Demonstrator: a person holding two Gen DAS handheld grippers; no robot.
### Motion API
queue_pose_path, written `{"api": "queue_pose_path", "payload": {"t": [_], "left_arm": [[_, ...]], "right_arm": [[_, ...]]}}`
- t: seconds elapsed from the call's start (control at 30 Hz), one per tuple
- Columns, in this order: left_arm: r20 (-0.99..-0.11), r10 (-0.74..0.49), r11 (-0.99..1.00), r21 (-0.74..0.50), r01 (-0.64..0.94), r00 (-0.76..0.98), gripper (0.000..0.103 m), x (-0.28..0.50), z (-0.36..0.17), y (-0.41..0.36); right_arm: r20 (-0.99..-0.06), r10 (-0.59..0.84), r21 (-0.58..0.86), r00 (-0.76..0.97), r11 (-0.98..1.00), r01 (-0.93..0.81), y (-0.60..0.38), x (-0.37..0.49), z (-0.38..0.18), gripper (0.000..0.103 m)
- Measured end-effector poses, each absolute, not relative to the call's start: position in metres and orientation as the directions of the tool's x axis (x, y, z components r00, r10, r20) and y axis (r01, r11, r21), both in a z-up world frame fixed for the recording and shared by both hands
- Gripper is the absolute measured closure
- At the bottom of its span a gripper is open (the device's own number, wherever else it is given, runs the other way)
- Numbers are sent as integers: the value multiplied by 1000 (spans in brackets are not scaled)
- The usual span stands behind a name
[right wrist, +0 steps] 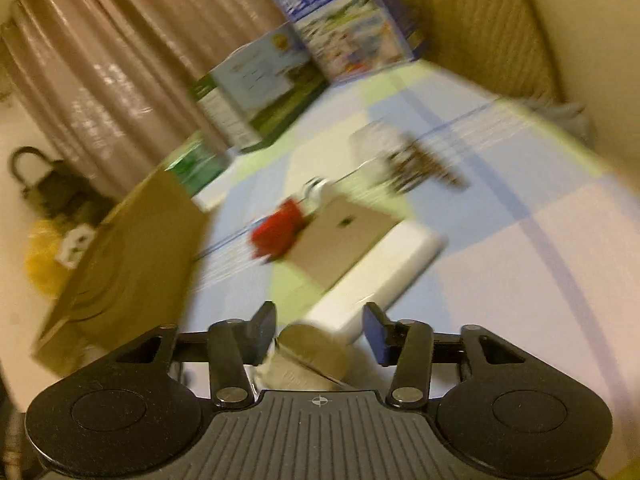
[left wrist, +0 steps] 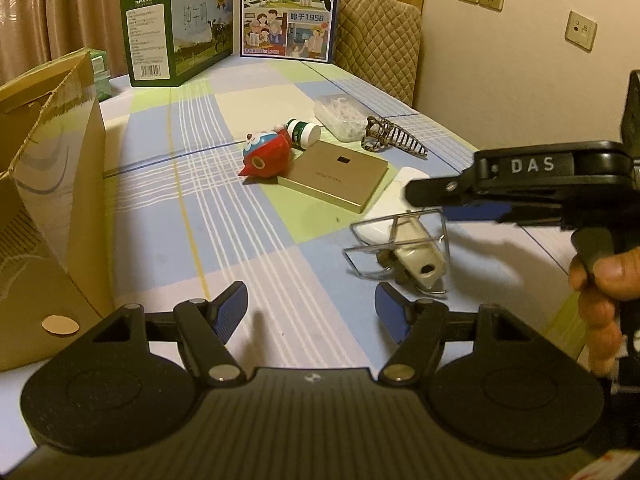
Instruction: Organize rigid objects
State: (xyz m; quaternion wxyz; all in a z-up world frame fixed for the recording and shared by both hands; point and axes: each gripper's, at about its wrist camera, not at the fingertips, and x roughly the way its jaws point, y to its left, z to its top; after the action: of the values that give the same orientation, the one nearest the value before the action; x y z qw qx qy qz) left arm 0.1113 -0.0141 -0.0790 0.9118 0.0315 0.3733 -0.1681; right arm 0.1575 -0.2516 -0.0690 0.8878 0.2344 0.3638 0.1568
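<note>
On the plaid tablecloth point(left wrist: 248, 216) lie a red and blue cartoon toy point(left wrist: 264, 156), a green-capped white bottle point(left wrist: 304, 132), a flat gold box point(left wrist: 340, 178), a striped hair claw point(left wrist: 394, 140) and a clear box of white picks point(left wrist: 340, 116). Nearer stands a tilted wire rack point(left wrist: 396, 240) with a beige piece in it. My left gripper point(left wrist: 310, 312) is open over bare cloth. My right gripper point(left wrist: 440, 200) hovers at the rack's top edge. In the blurred right wrist view its jaws point(right wrist: 320, 332) stand apart, with the beige piece point(right wrist: 312, 352) low between them and a gap on the right side.
A brown paper bag point(left wrist: 48, 200) stands open at the left edge. Two milk cartons point(left wrist: 180, 32) point(left wrist: 288, 8) and a padded chair back point(left wrist: 380, 28) close off the far end. A white slab point(right wrist: 380, 276) lies under the gold box point(right wrist: 344, 236). A hand point(left wrist: 600, 288) holds the right gripper's handle.
</note>
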Motion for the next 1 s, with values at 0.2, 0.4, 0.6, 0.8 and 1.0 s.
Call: {"api": "queue_pose_path", "payload": {"t": [0.2, 0.4, 0.6, 0.8, 1.0], "left_arm": [[-690, -292, 936, -64, 346, 662, 37, 113, -80, -17], [-691, -281, 942, -67, 328, 666, 37, 116, -79, -13], [-694, -274, 944, -63, 323, 666, 37, 116, -79, -11], [-688, -285, 941, -68, 332, 668, 37, 118, -79, -14], [-668, -332, 915, -55, 401, 666, 38, 128, -75, -26]], "right_arm": [[-594, 371, 374, 714, 913, -164, -256, 146, -57, 49], [-598, 418, 225, 683, 906, -358, -236, 124, -52, 29], [-630, 399, 198, 666, 912, -359, -227, 133, -65, 39], [-619, 405, 264, 674, 914, -307, -239, 137, -60, 51], [-619, 370, 274, 693, 928, -251, -252, 138, -54, 53]]}}
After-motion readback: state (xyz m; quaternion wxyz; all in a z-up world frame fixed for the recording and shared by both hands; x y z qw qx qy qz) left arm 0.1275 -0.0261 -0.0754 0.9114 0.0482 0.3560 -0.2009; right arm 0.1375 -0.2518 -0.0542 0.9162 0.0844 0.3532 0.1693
